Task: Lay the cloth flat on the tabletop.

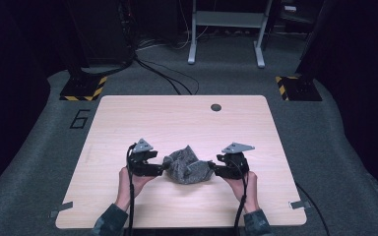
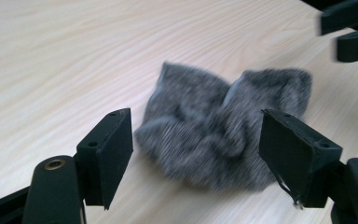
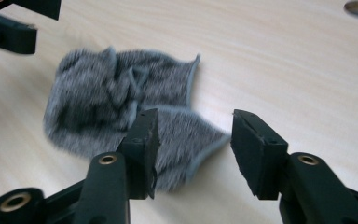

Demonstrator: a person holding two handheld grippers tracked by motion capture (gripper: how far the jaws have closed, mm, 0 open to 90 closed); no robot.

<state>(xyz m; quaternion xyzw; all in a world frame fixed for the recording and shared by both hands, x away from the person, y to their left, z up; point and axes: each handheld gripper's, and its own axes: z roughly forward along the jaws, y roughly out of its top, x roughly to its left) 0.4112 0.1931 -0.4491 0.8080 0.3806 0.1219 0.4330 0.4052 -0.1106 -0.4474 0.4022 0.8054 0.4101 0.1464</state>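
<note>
Crumpled grey fuzzy cloth [image 1: 187, 166] lies on my light wooden desk [image 1: 187, 123], between my grippers. Left gripper [image 2: 196, 140] spread, nothing pinched; right gripper [image 3: 193, 140] spread too, cloth corner beneath its jaws, not clamped.

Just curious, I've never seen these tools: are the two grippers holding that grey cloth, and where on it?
Nothing is held. The left gripper and right gripper both stand open, and the crumpled grey cloth lies loose on the table.
</note>
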